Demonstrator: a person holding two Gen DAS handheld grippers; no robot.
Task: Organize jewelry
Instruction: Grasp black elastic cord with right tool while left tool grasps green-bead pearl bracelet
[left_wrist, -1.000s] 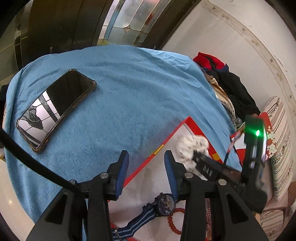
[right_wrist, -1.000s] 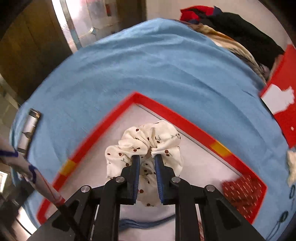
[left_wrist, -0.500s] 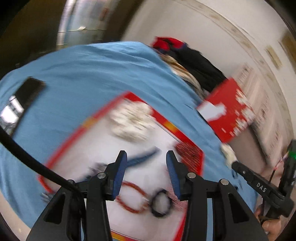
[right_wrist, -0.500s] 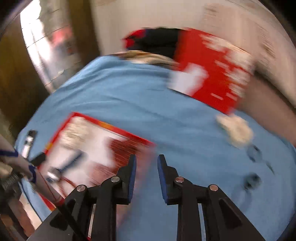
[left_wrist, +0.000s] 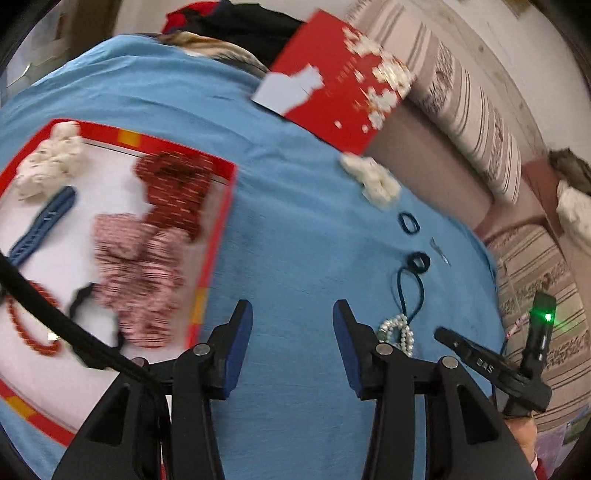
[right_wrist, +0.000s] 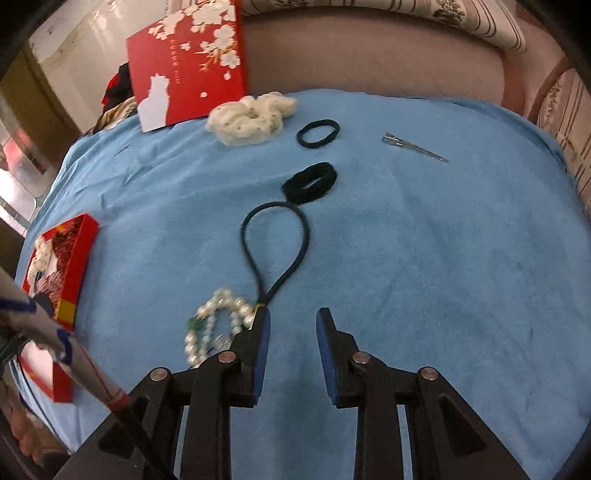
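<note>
On the blue cloth (right_wrist: 424, 258) that covers the table, the loose pieces lie spread out, and the pearl bracelet (right_wrist: 216, 323) serves as the mark for the rest. Just beside it, at its right edge, the right gripper (right_wrist: 293, 325) hangs with its fingers parted and nothing between them, the left pad almost touching the pearls. A long dark hair tie (right_wrist: 275, 251) runs away from the bracelet, its knotted end touching the pearls; beyond its loop sits a thick black hair tie (right_wrist: 310, 182), then a thin black hair tie (right_wrist: 318, 133), with a cream scrunchie (right_wrist: 251, 118) further back to the left and a metal hair clip (right_wrist: 413, 147) further back to the right. Well to the left of the bracelet stands the red tray (left_wrist: 216, 236), which holds a dark red scrunchie (left_wrist: 177, 192), a pink scrunchie (left_wrist: 136, 266), a white scrunchie (left_wrist: 50, 164), a blue strap (left_wrist: 40, 229) and a red bead bracelet (left_wrist: 29, 325). Left of the pearls, between them and the tray, the left gripper (left_wrist: 291, 321) hovers over bare cloth, fingers spread wide and empty.
</note>
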